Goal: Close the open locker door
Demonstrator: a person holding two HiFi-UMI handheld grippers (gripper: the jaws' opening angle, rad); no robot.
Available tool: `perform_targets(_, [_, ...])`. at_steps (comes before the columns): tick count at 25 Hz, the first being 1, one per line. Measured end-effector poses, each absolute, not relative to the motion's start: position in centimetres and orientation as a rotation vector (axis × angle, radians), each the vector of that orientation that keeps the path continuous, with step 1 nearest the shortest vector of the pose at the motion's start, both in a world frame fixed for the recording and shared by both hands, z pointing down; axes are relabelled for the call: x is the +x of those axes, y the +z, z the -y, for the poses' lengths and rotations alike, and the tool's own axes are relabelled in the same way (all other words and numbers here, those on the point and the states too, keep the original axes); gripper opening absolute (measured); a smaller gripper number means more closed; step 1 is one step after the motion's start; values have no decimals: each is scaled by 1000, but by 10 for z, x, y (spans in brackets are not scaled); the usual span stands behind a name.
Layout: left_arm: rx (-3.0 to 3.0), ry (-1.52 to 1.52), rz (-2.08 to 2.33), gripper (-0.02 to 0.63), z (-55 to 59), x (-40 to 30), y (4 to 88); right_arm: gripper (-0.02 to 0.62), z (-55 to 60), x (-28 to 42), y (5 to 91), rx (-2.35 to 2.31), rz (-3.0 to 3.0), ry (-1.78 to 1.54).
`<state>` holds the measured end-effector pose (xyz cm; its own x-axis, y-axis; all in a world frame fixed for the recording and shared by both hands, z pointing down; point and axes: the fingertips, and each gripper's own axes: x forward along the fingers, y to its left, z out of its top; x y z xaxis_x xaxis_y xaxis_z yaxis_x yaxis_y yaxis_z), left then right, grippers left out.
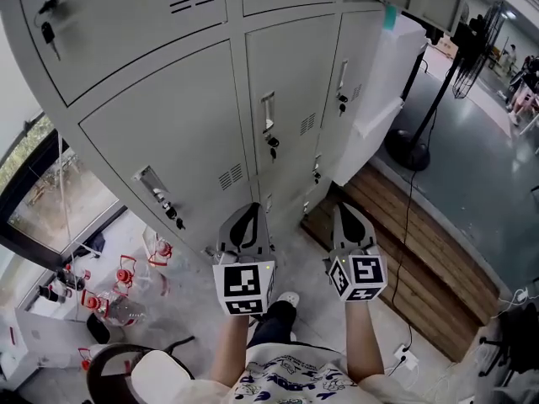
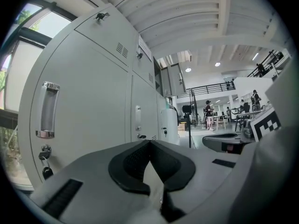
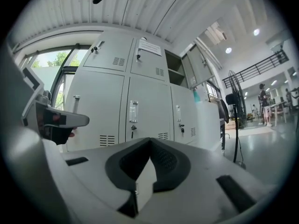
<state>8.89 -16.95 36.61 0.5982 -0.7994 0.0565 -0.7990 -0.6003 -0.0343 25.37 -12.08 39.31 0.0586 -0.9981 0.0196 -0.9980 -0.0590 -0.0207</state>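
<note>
A bank of grey lockers (image 1: 210, 99) stands before me. In the right gripper view its upper right door (image 3: 200, 64) hangs open, with shelves (image 3: 175, 71) showing inside; the left gripper view shows the same open door (image 2: 172, 78) far along the row. The doors nearest me are closed, each with a handle and key (image 1: 269, 124). My left gripper (image 1: 250, 207) and right gripper (image 1: 345, 209) are held side by side, level, pointing at the lower lockers and a short way off them. Both sets of jaws are shut with nothing between them.
A white cabinet (image 1: 396, 66) stands right of the lockers, and a floor fan on a pole (image 1: 421, 99) beyond it. A wooden platform (image 1: 413, 251) lies at the right. Red-trimmed items (image 1: 126, 276) and a chair (image 1: 143, 373) are at lower left. People stand far off (image 2: 209, 115).
</note>
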Motion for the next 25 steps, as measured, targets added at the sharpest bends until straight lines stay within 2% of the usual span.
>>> perform_targets(25, [-2814,-42,-1368,3,127,91,357,-5,58,257,366,-2355,-2042,98])
